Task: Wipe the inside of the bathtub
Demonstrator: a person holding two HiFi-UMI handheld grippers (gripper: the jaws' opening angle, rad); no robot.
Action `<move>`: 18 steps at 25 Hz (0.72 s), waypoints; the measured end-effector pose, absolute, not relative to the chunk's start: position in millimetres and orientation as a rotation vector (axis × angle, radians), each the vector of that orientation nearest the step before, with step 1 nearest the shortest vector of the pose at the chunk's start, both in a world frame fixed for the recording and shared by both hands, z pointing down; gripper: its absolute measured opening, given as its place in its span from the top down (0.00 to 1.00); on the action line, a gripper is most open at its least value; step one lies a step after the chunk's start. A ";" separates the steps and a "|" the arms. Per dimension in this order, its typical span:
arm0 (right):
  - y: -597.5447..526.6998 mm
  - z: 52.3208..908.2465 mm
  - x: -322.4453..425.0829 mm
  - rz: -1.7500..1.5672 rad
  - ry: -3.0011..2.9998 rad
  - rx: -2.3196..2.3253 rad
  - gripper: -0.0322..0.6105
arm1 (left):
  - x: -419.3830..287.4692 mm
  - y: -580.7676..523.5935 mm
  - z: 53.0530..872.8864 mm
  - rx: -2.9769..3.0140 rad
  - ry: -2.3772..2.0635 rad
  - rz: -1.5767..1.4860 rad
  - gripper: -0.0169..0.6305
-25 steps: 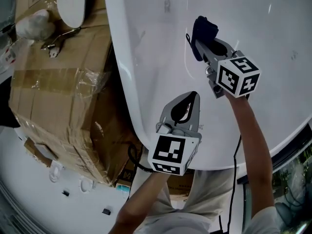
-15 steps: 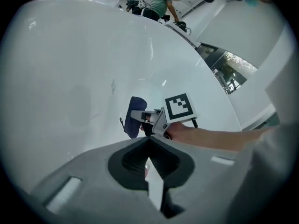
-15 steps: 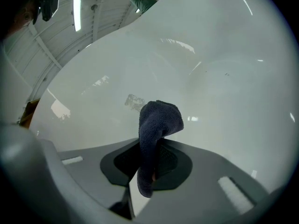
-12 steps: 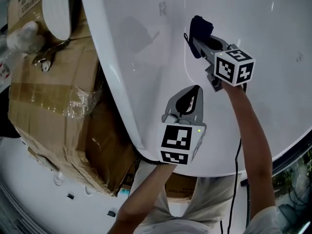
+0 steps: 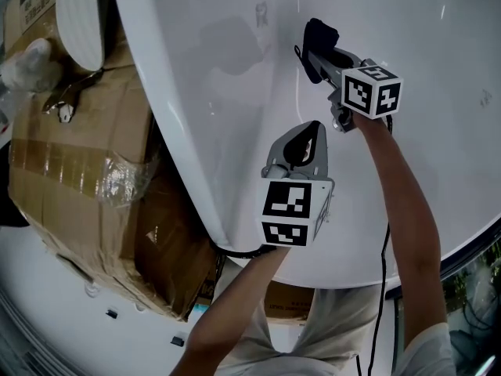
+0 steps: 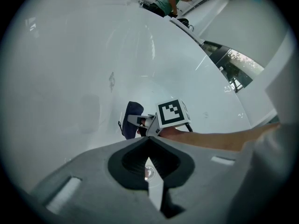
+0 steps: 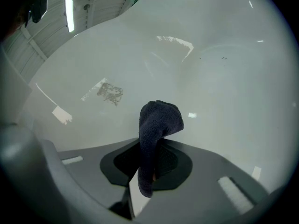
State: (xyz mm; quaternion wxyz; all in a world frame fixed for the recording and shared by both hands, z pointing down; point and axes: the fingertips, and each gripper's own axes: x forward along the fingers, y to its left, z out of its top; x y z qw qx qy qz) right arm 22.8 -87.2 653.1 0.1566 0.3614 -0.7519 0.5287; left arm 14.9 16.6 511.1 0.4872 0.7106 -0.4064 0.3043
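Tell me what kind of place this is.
Probably a warehouse or stockroom, not a home bathroom: the white bathtub sits beside taped cardboard boxes, under a ribbed industrial ceiling with a strip light.

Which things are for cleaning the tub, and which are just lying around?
For the job:
bathtub
dark cloth
right claw, gripping the cloth

Just lying about:
cardboard boxes
metal tool on top of them
left claw, shut and empty
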 end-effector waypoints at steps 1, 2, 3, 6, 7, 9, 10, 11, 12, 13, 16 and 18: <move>-89.5 655.7 23.8 1.521 -2.151 1.045 0.87 | 15.2 16.4 514.2 1.725 -0.988 0.743 0.98; -92.2 658.2 25.3 1.529 -2.149 1.060 0.87 | 15.7 16.8 516.8 1.724 -0.987 0.747 0.98; -94.9 660.8 27.3 1.537 -2.145 1.078 0.87 | 16.1 17.7 519.0 1.723 -0.986 0.750 0.98; -104.9 671.6 35.0 1.544 -2.113 1.153 0.87 | 15.2 20.5 524.8 1.715 -0.989 0.764 0.98; -109.4 676.3 36.9 1.543 -2.098 1.181 0.87 | 14.1 20.7 526.7 1.713 -0.990 0.770 0.98; -117.1 685.3 38.4 1.553 -2.067 1.221 0.87 | 13.1 21.5 529.4 1.710 -0.986 0.776 0.98; -120.3 688.9 39.7 1.562 -2.055 1.235 0.87 | 14.3 21.9 530.4 1.709 -0.981 0.774 0.98; -123.8 691.6 42.1 1.569 -2.047 1.250 0.87 | 16.2 22.1 531.6 1.708 -0.977 0.770 0.98; -127.6 693.7 45.0 1.572 -2.040 1.270 0.87 | 17.8 21.9 532.9 1.708 -0.973 0.765 0.98; -131.0 696.1 47.2 1.577 -2.034 1.291 0.87 | 18.4 21.4 534.3 1.709 -0.971 0.762 0.98; -136.5 706.3 45.4 1.612 -2.016 1.316 0.87 | 17.4 18.0 537.2 1.711 -0.974 0.755 0.98; -138.1 712.1 39.9 1.633 -2.010 1.295 0.87 | 18.1 14.7 538.0 1.723 -0.972 0.754 0.98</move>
